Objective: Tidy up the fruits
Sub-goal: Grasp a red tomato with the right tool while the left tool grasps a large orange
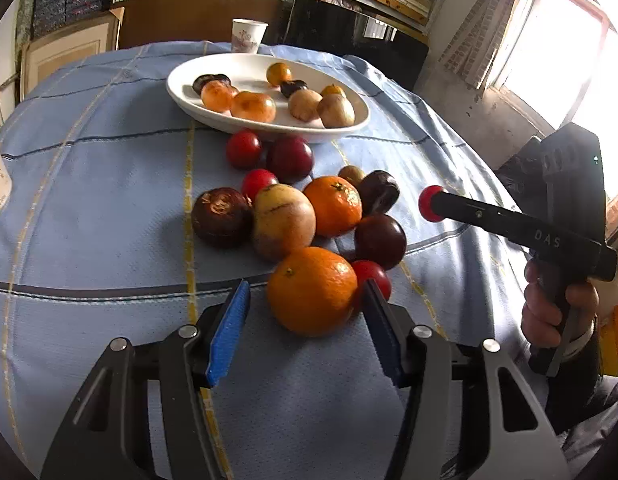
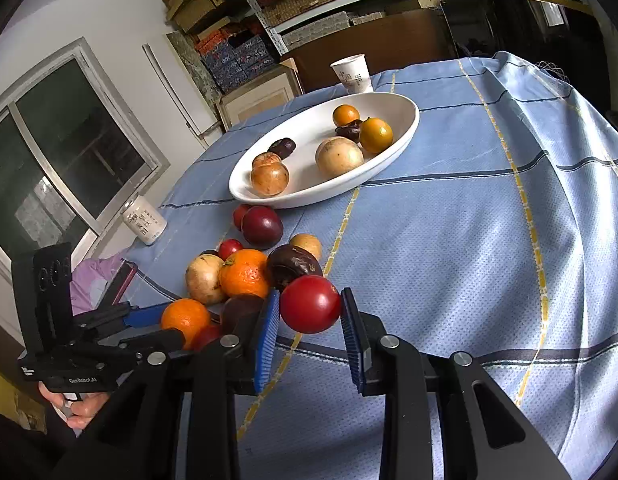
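A white oval dish [image 1: 181, 92] [image 2: 405, 136] at the table's far side holds several fruits. A pile of loose fruits lies in front of it. My left gripper [image 1: 305, 300] is open, its blue pads either side of the nearest orange [image 1: 311, 290] [image 2: 185, 318], not squeezing it. My right gripper [image 2: 311, 306] is shut on a red tomato [image 2: 310, 309] [image 1: 429, 208] and holds it above the cloth, right of the pile. The right gripper shows in the left wrist view [image 1: 429, 209].
A blue checked cloth [image 1: 89, 200] [image 2: 449, 240] covers the table. A paper cup [image 1: 248, 35] [image 2: 351, 73] stands behind the dish. A white jar [image 2: 144, 220] stands at the table's left edge. Shelves and windows surround the table.
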`<state>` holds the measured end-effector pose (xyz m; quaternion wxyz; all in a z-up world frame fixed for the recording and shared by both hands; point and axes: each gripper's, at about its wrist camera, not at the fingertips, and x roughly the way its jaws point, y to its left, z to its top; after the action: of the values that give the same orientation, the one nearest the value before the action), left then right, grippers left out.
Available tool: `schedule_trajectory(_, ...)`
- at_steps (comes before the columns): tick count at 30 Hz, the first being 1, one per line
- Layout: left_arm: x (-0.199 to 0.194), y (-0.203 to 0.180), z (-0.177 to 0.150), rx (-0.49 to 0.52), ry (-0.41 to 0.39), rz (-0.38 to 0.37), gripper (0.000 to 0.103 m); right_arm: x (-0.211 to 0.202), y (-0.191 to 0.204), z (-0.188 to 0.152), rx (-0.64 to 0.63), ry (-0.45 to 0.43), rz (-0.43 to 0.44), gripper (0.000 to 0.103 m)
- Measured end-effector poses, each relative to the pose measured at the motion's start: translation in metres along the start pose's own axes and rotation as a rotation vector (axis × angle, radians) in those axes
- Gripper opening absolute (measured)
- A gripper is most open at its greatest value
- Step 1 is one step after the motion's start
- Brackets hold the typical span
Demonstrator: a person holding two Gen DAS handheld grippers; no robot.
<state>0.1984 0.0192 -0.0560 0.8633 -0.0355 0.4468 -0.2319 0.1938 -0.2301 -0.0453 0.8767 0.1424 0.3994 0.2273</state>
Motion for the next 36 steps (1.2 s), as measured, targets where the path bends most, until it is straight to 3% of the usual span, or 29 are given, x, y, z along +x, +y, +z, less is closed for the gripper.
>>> schedule_trajectory(5, 0.004, -0.001, 0.001, -0.015, 0.017, -0.025, 0.055, -0.001, 0.001, -0.001, -0.005, 0.001, 0.003, 0.031)
schedule_trajectory(10, 0.005, 0.003, 0.001, -0.044, 0.027, -0.042, 0.047, -0.001, 0.002, -0.001, -0.008, 0.002, 0.002, 0.031)
schedule_trajectory(17, 0.004, 0.005, 0.001, -0.057, 0.02, -0.054, 0.047, -0.001, 0.002, -0.001, -0.013, 0.002, -0.004, 0.031)
schedule_trajectory(28, -0.018, -0.002, 0.002, -0.029, -0.079, -0.023, 0.047, -0.006, 0.006, 0.0, -0.05, -0.041, -0.02, 0.031)
schedule_trajectory(32, -0.028, -0.004, 0.017, 0.005, -0.092, -0.015, 0.047, -0.007, 0.016, 0.016, -0.076, -0.027, 0.01, 0.031)
schedule_trajectory(36, -0.041, -0.006, 0.054, 0.049, -0.151, 0.032, 0.047, -0.006, 0.029, 0.045, -0.134, -0.07, -0.015, 0.031)
